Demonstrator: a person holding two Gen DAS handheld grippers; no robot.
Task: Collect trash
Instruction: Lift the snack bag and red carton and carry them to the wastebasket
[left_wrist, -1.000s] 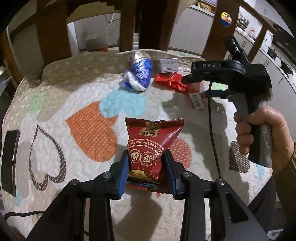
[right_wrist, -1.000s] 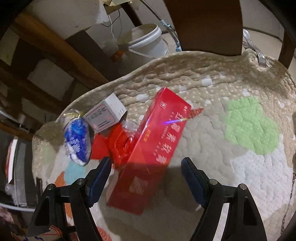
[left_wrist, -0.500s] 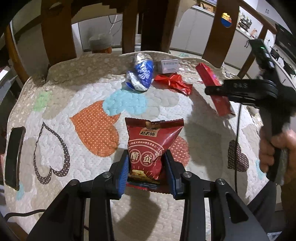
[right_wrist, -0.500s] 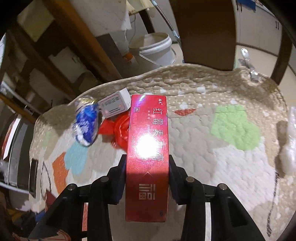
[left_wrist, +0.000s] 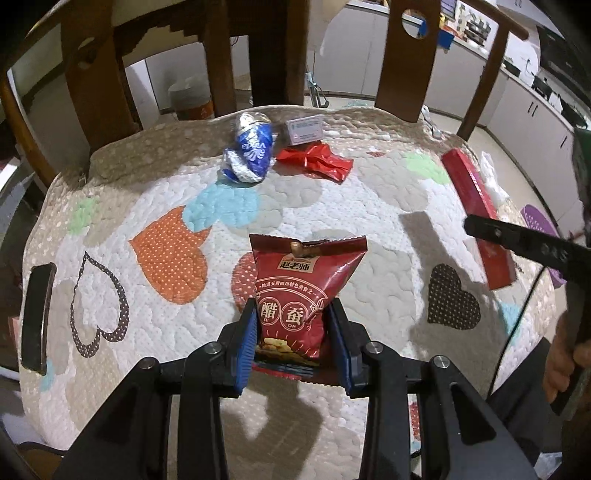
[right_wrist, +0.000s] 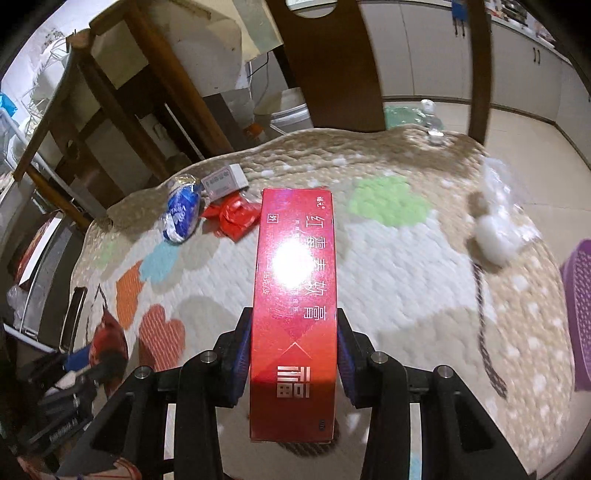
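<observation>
Quilted heart-patterned cover (left_wrist: 332, 206) spread beneath both grippers, each closed on a piece of trash. Left gripper (left_wrist: 293, 338), lower centre of its view, has its blue pads pressed against the sides of an upright dark red snack bag (left_wrist: 301, 291); right gripper (right_wrist: 293, 356) clamps a long red carton (right_wrist: 295, 295) lengthwise, held above the cover. Upper left of the right view: crumpled blue wrapper (right_wrist: 181, 212), small white box (right_wrist: 223, 181) and red plastic scrap (right_wrist: 234, 218), close together near the far edge.
</observation>
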